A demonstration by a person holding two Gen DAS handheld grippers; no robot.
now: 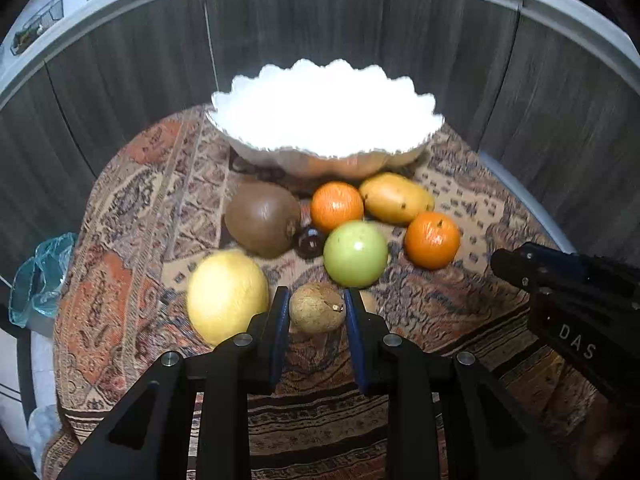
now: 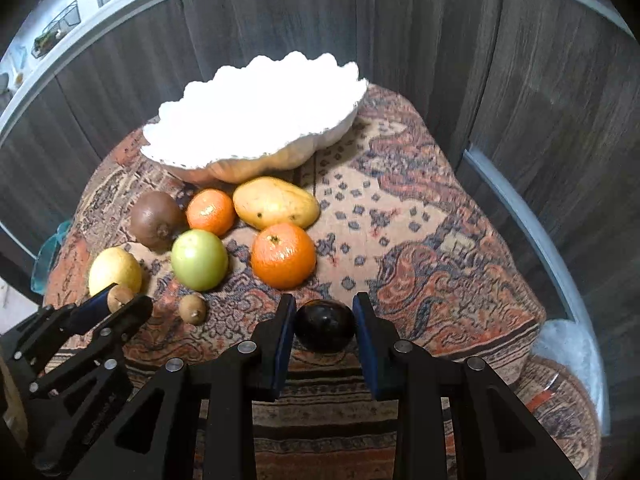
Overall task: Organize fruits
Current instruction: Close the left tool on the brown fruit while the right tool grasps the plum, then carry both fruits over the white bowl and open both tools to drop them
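My left gripper [image 1: 316, 300] is shut on a small brown round fruit [image 1: 316, 309], held just above the patterned cloth; the right wrist view shows the same left gripper [image 2: 119, 299] at the lower left. My right gripper [image 2: 325, 320] is shut on a dark purple plum [image 2: 325, 326]; in the left wrist view the right gripper [image 1: 516, 266] pokes in from the right edge. A white scalloped bowl [image 1: 256, 148] stands at the back. In front of it lie a brown kiwi [image 1: 262, 218], two oranges [image 1: 337, 205] [image 1: 432, 240], a mango [image 1: 394, 198], a green apple [image 1: 355, 254] and a yellow lemon [image 1: 227, 296].
A second small brown fruit [image 2: 193, 309] lies on the cloth [image 2: 420, 240], and a small dark fruit [image 1: 310, 242] sits between kiwi and apple. Dark cabinet fronts [image 1: 300, 20] curve behind the table. A teal plastic bag [image 1: 40, 276] hangs off the left edge, a white bag [image 2: 568, 344] off the right.
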